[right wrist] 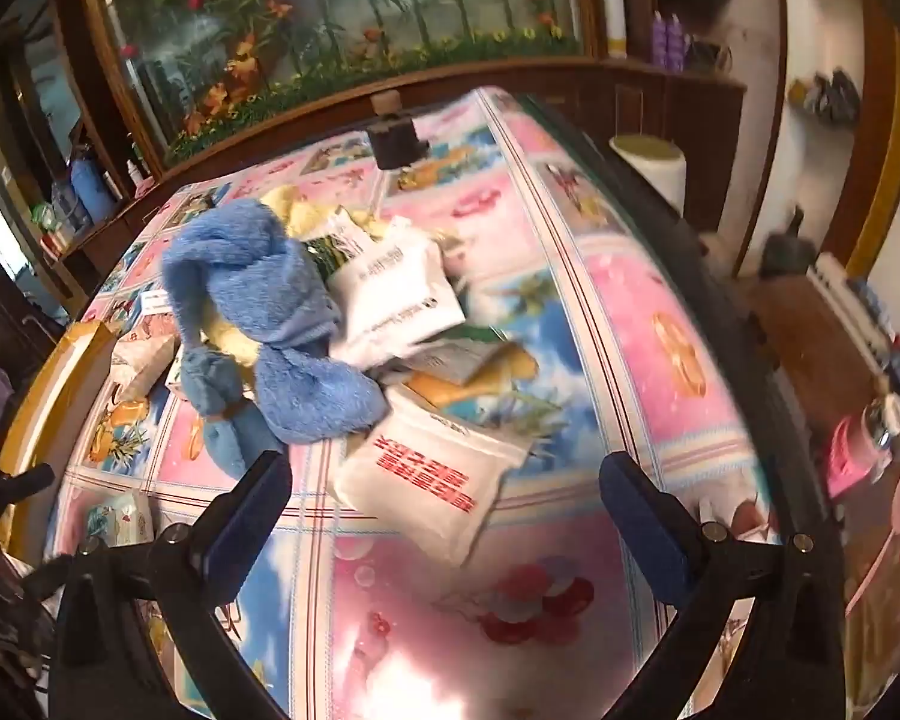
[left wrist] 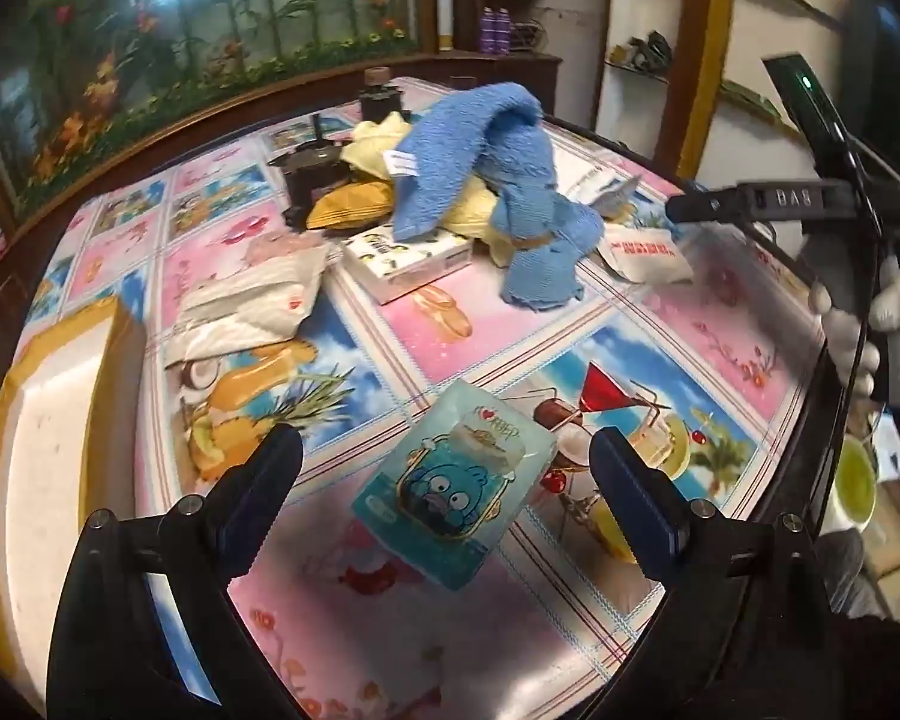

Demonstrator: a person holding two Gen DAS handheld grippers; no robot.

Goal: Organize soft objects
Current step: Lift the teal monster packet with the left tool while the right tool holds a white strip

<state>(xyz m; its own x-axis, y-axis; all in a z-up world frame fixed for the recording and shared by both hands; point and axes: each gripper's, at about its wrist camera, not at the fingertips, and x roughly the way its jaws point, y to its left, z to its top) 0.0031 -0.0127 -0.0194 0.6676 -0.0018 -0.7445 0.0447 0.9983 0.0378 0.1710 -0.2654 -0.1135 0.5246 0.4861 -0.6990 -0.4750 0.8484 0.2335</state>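
Note:
A teal tissue pack with a blue cartoon face (left wrist: 456, 489) lies flat on the patterned tablecloth, between the wide-open fingers of my left gripper (left wrist: 447, 468), untouched. A blue towel (left wrist: 498, 180) (right wrist: 270, 324) is heaped over yellow cloth (left wrist: 378, 141) mid-table. A white pouch with red print (right wrist: 426, 480) (left wrist: 648, 252) lies just ahead of my open right gripper (right wrist: 444, 480), not between its pads. A second white pouch (right wrist: 399, 294) leans on the towel. In the left wrist view the other gripper (left wrist: 762, 201) hovers at the right, held by a gloved hand (left wrist: 870, 330).
A yellow-rimmed white tray (left wrist: 48, 420) (right wrist: 60, 384) stands at the table's left edge. A small box (left wrist: 408, 261), a crumpled white packet (left wrist: 252, 294), a dark jar (left wrist: 312, 180) and a black stand (right wrist: 396, 138) share the table. A cabinet lies beyond; the glass table edge (right wrist: 720, 312) runs right.

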